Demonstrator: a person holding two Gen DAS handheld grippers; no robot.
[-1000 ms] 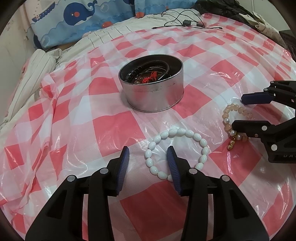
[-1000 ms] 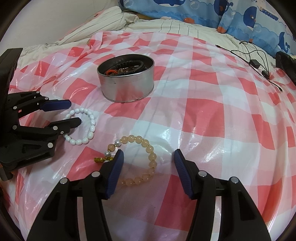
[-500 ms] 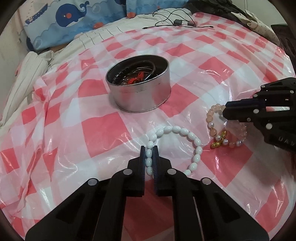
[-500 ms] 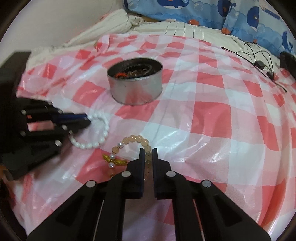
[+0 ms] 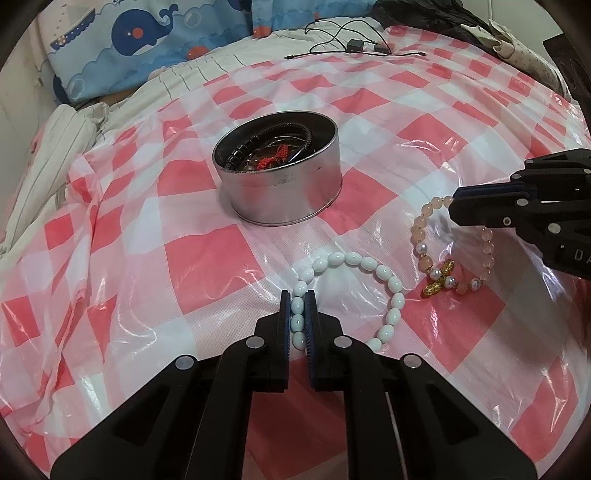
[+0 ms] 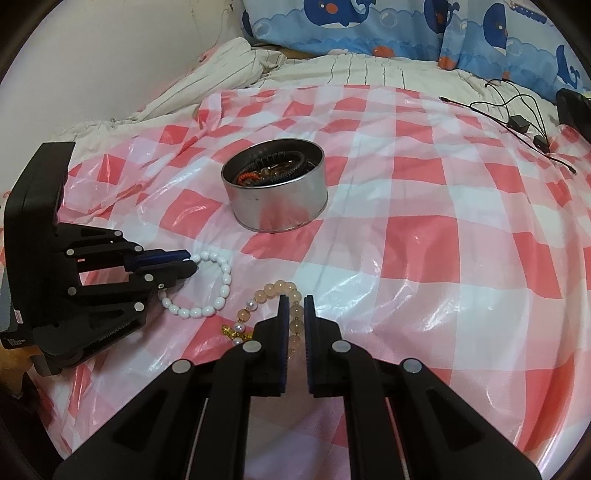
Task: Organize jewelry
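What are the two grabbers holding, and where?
The left gripper pinches the white oval-bead bracelet at its near-left beads. The right gripper pinches the peach round-bead bracelet along its right side.

Readable marks: one partial.
White letters "DA" are showing on the right gripper body at far right; remainder cut off.

My work surface is a bed with striped sheet, covered by a red-white checked plastic sheet, wrinkled at left. On the plastic: round metal tin with dark and red jewelry inside, white bead bracelet, peach bead bracelet with gold charms beside it. Black cables at far edge. Whale-print pillows on the bed behind.
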